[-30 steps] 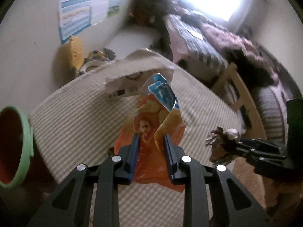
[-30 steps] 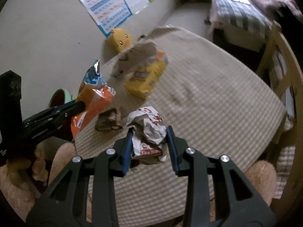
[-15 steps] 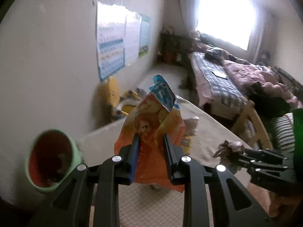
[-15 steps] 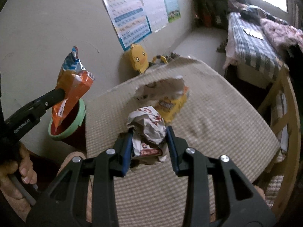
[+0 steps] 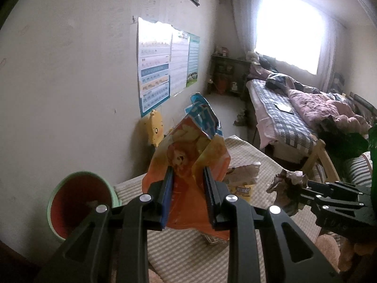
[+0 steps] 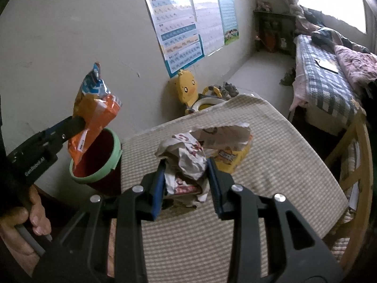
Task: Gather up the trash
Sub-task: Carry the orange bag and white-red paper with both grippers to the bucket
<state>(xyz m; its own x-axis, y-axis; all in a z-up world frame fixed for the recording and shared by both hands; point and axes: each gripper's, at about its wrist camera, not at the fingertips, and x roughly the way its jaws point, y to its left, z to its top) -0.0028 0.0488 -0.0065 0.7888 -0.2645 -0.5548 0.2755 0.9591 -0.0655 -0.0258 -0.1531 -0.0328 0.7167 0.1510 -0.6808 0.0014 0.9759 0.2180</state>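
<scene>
My left gripper [image 5: 188,173] is shut on an orange snack bag [image 5: 188,162] with a blue top and holds it upright in the air. In the right wrist view the bag [image 6: 94,115] hangs just over the red bin with a green rim [image 6: 99,158], which stands at the table's left edge. The bin also shows in the left wrist view [image 5: 77,200]. My right gripper [image 6: 186,165] is shut on a crumpled white wrapper [image 6: 186,160] above the table. A yellow snack bag with torn paper [image 6: 228,146] lies on the table beyond it.
The table has a checked beige cloth [image 6: 282,165]. A yellow duck potty [image 6: 188,89] sits on the floor by the wall. A bed [image 6: 329,77] and a wooden chair [image 6: 355,165] stand to the right. Posters [image 6: 183,28] hang on the wall.
My left gripper has lifted the orange bag off the table and carried it left to above the bin. My right gripper has risen a little with the wrapper.
</scene>
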